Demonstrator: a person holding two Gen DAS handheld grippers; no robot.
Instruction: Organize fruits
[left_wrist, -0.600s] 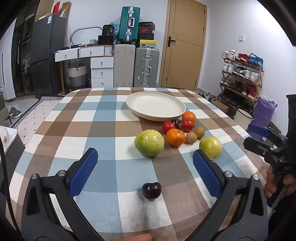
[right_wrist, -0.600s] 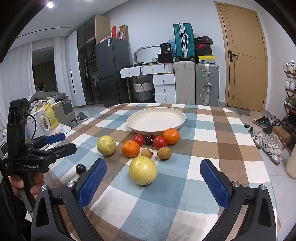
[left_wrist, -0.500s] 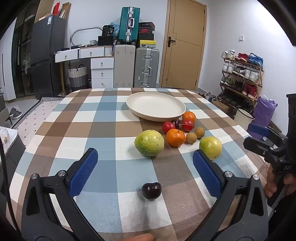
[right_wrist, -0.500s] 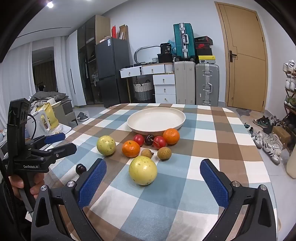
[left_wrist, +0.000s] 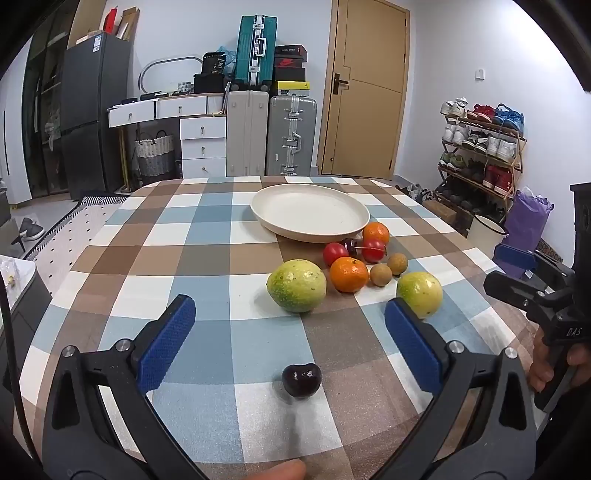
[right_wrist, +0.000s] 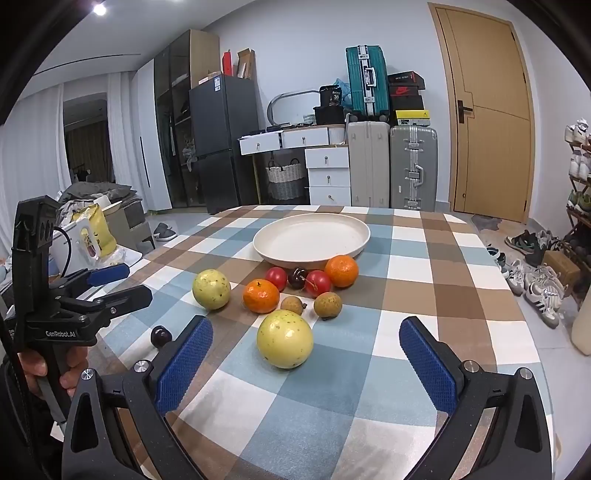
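Both tongs gape wide and hold nothing — the left tongs (left_wrist: 290, 339) hover over the checked table (left_wrist: 207, 236) with a dark cherry (left_wrist: 301, 379) lying between their blue pads. The right tongs (right_wrist: 306, 360) face a yellow-green fruit (right_wrist: 284, 344). Past it, the other fruits cluster just before the empty cream plate (right_wrist: 311, 237).

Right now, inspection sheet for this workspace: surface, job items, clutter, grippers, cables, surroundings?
Surface: checked cloth over the table.
Job's things: plate bare; two oranges, red fruits, two small brown fruits and two green fruits grouped before it; lone cherry nearest the left gripper.
Clutter: nothing seen on the table.
Grippers: left gripper open, empty, over the cherry; right gripper open, empty, facing a green fruit.
Cables: black cable at the left handle.
Surroundings: suitcases, drawers, fridge, door, shoe rack.
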